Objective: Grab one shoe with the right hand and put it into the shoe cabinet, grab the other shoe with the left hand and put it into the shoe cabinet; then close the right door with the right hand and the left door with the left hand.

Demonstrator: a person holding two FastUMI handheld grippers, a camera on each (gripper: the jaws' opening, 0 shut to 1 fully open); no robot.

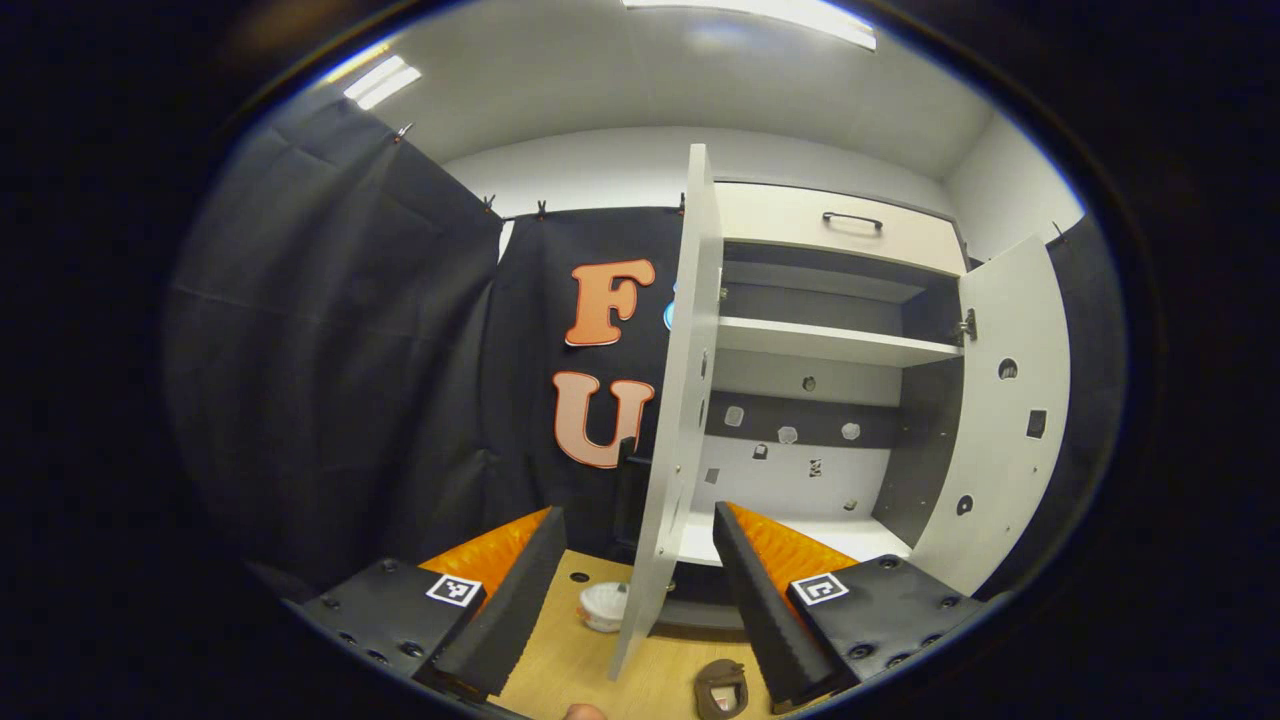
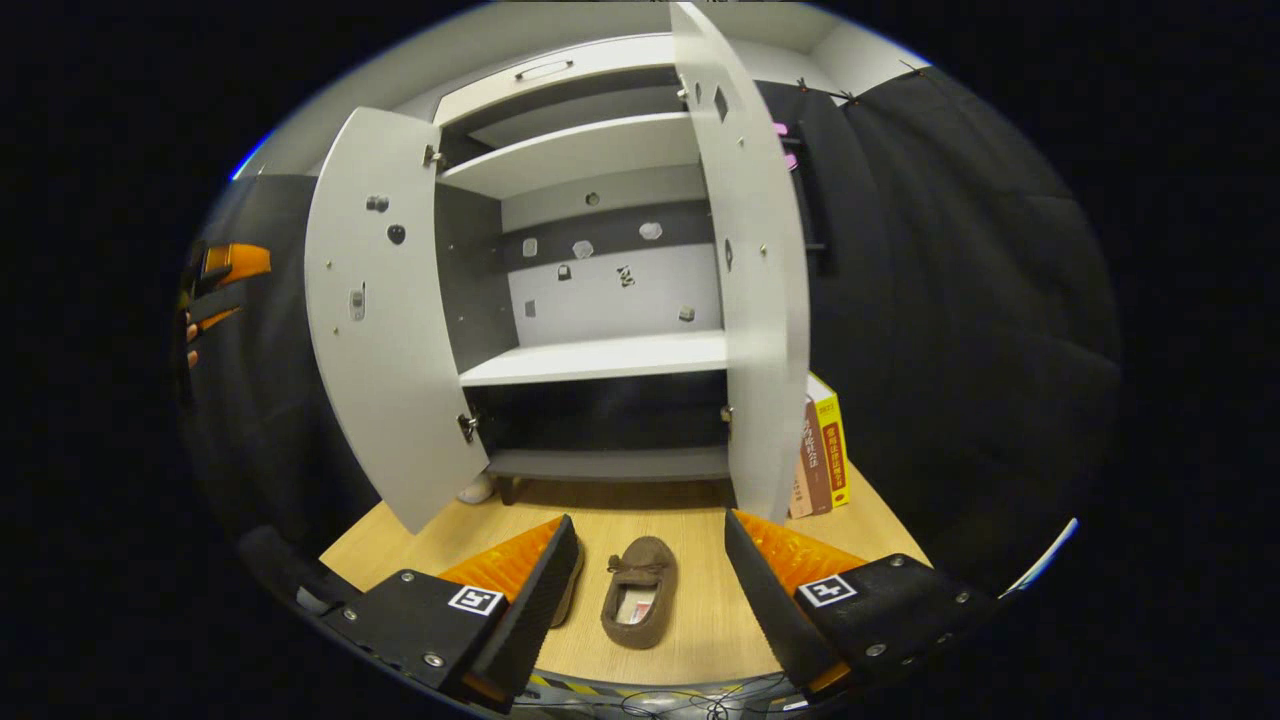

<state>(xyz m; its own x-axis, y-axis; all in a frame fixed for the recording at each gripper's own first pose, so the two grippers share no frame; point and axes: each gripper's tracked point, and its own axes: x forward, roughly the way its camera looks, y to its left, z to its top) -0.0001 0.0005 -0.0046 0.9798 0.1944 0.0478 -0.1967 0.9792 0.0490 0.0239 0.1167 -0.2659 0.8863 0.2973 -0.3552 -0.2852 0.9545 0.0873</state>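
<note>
Brown suede-like slipper (image 2: 639, 588) lies on the light wooden floor (image 2: 690, 620) in the right gripper view, toe toward the white shoe cabinet (image 2: 600, 355), between the 2 spread fingers of the right hand-held gripper (image 2: 645, 600), which touch nothing. A second shoe (image 2: 570, 590) is mostly hidden behind that gripper's left finger, just beside the first. Both cabinet doors stand open: the left door (image 2: 385, 330) swung wide, the right door (image 2: 755, 270) nearly edge-on. The cabinet's lower shelf (image 2: 600, 358) is bare and white. Upright books (image 2: 822, 455) stand on the floor just beside the right door. In the left gripper view, the left hand-held gripper (image 1: 640, 590) is also wide open and empty, with the left door's edge (image 1: 680, 400) rising between its fingers; a brown slipper (image 1: 722, 688) shows on the floor near the bottom edge, and a small white object (image 1: 603, 606) sits near the door's foot.
</note>
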